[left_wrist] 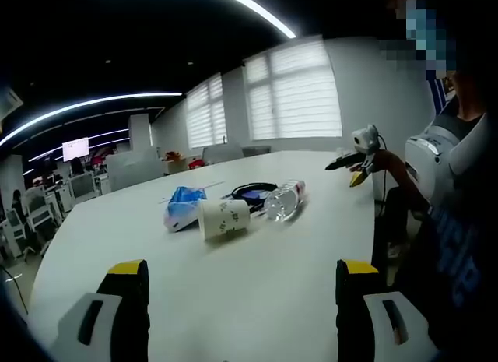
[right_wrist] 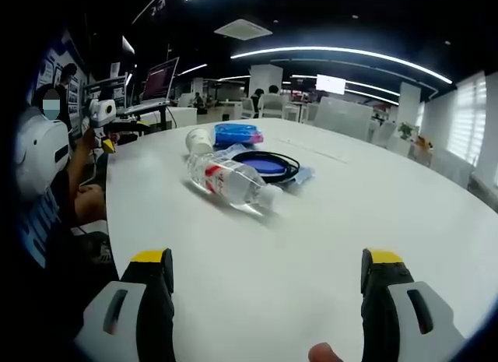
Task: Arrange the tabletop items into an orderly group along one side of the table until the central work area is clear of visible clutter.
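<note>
On the white table (left_wrist: 311,245) a paper cup (left_wrist: 224,219) lies on its side beside a blue-and-white packet (left_wrist: 184,206). A clear plastic bottle (left_wrist: 284,200) lies to their right, in front of a black coiled cable (left_wrist: 250,191). My left gripper (left_wrist: 241,304) is open over bare table, short of the cup. My right gripper (left_wrist: 352,166) is held at the table's right edge. In the right gripper view the bottle (right_wrist: 229,181) is nearest, with the cable (right_wrist: 268,166), cup (right_wrist: 201,139) and packet (right_wrist: 237,134) behind it. My right gripper (right_wrist: 268,300) is open with nothing in it, and my left gripper (right_wrist: 105,121) is at the far left.
The person's body and arm (left_wrist: 436,222) stand at the table's edge (right_wrist: 47,198). Desks, chairs and monitors (right_wrist: 159,82) fill the office behind, and blinds cover the windows (left_wrist: 292,89). Bare tabletop (right_wrist: 373,214) lies between the items and both grippers.
</note>
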Demonstrator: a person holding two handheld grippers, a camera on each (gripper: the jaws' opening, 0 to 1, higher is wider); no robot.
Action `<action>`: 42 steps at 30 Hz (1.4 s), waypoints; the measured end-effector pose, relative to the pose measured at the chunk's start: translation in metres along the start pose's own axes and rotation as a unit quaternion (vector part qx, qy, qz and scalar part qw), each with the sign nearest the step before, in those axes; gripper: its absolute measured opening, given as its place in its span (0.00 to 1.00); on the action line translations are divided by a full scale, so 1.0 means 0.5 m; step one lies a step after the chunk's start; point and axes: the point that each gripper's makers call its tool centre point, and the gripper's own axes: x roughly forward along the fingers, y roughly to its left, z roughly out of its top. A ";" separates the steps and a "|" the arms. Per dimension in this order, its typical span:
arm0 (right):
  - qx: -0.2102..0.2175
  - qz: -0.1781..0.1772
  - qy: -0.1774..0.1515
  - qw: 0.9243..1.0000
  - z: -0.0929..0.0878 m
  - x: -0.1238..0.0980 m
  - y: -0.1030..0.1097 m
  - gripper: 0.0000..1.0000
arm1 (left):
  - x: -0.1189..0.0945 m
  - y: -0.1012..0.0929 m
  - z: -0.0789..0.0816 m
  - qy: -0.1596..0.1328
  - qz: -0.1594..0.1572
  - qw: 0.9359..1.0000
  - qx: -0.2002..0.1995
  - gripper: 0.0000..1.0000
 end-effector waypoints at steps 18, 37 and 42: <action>-0.001 0.000 -0.001 1.000 0.001 -0.001 0.002 0.97 | 0.002 0.001 -0.003 0.000 0.001 1.000 -0.003 0.99; 0.002 0.004 -0.001 1.000 0.000 0.008 0.003 0.97 | 0.009 0.002 -0.004 0.004 0.002 1.000 -0.003 0.99; -0.001 0.009 -0.002 1.000 0.005 0.011 0.008 0.97 | 0.011 -0.001 0.000 0.003 -0.001 1.000 -0.001 0.99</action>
